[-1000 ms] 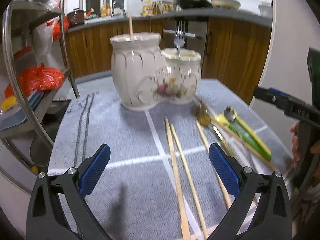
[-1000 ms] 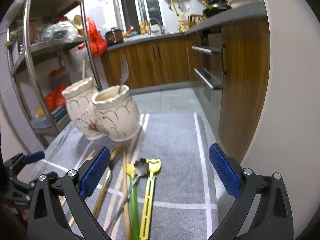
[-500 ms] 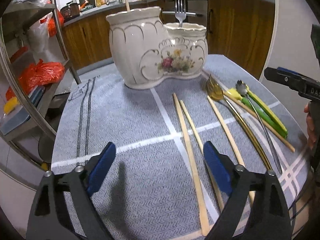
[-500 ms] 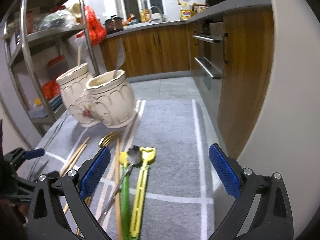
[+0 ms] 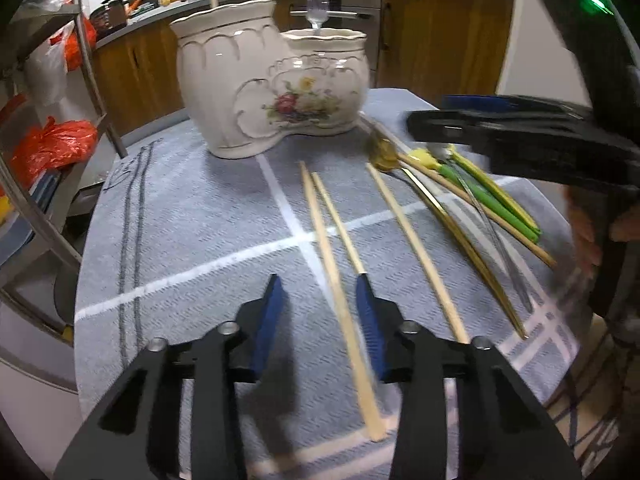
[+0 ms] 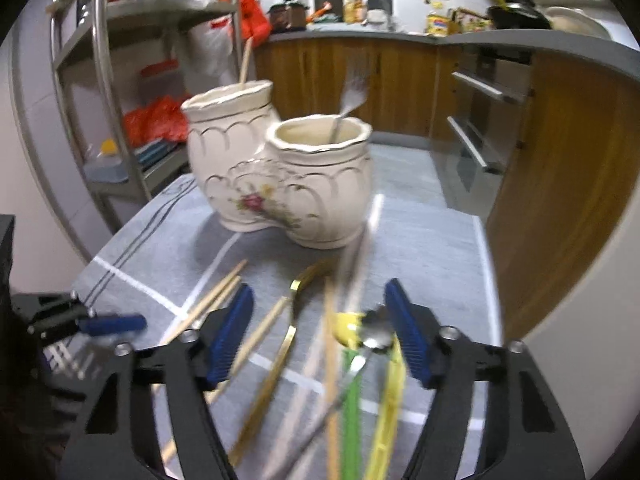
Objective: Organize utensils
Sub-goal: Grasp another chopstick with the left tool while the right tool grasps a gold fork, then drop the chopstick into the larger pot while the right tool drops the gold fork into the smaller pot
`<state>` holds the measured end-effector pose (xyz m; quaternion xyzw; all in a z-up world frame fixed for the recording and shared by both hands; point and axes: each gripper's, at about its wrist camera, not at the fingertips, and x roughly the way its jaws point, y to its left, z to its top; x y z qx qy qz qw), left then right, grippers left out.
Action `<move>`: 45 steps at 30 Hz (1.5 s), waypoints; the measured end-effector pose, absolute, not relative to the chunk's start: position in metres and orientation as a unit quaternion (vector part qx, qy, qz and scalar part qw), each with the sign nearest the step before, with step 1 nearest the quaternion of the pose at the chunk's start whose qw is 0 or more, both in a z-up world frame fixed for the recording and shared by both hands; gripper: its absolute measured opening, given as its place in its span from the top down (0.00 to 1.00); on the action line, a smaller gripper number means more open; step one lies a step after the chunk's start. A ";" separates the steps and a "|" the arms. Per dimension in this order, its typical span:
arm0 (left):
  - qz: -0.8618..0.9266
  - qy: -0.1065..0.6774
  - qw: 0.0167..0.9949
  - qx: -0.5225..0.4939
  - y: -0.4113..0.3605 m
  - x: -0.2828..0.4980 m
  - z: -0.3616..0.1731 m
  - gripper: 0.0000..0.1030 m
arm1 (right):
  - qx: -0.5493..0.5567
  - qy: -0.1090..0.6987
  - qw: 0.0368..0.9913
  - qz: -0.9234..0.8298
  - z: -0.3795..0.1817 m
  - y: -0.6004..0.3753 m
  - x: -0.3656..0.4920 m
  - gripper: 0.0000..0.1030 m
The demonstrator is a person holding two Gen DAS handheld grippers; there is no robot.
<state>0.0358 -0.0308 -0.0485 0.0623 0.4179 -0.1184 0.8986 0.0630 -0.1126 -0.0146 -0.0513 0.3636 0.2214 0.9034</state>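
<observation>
Left wrist: left gripper [image 5: 320, 308] jaws closing around chopstick [image 5: 340, 300], narrower than before; right gripper [image 6: 320, 320] jaws closing too

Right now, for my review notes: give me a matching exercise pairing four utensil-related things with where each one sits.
Things:
1. fork
2. gold spoon
3. single chopstick
4. long chopstick

Places:
A. standing in the taller compartment of the holder
B. lying on the grey cloth between the left gripper jaws
C. standing in the shorter compartment
D. lying on the cloth beside the green and yellow utensils

Pairs: 1-C, 2-D, 3-A, 4-B
</observation>
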 end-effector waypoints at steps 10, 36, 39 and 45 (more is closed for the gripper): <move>-0.125 0.414 0.900 0.059 -0.032 0.041 -0.048 0.87 | -0.050 0.425 0.879 0.212 -0.042 -0.094 0.093 0.77; -0.166 0.295 0.941 0.005 0.013 0.018 -0.013 0.94 | 0.016 0.244 0.933 0.265 0.051 -0.142 -0.002 0.95; -0.165 0.252 0.954 0.002 0.015 0.007 -0.004 0.94 | 0.023 0.221 0.937 0.269 0.061 -0.145 -0.012 0.96; -0.162 0.178 0.971 -0.006 0.020 -0.004 0.009 0.94 | 0.037 0.195 0.940 0.277 0.071 -0.145 -0.013 0.96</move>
